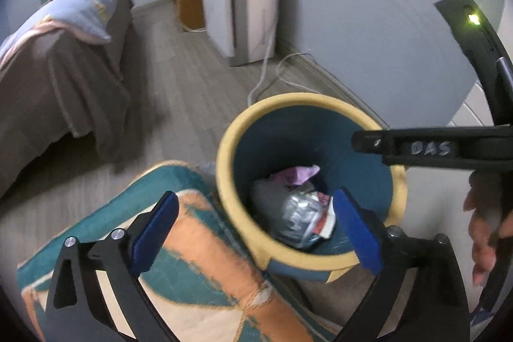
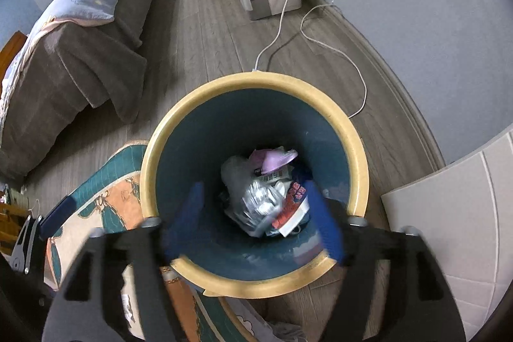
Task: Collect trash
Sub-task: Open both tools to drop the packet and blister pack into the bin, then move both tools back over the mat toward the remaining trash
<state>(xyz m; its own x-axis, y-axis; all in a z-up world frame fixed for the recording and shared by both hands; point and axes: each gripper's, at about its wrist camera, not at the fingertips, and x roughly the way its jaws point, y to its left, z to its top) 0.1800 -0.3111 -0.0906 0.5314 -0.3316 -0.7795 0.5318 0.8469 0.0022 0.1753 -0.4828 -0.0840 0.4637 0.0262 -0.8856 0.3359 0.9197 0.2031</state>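
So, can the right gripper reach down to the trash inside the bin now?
Probably yes. The right gripper hangs open and empty right above the bin, and nothing covers the trash at its bottom.

Black grippers w/ blue fingers [image 1: 357, 228]

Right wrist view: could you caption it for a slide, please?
Open right gripper above the yellow-rimmed bin holding crumpled trash.

Teal bin [image 2: 198, 130] with yellow rim; teal-and-orange patterned rug [image 1: 198, 262]; blue-padded tools.
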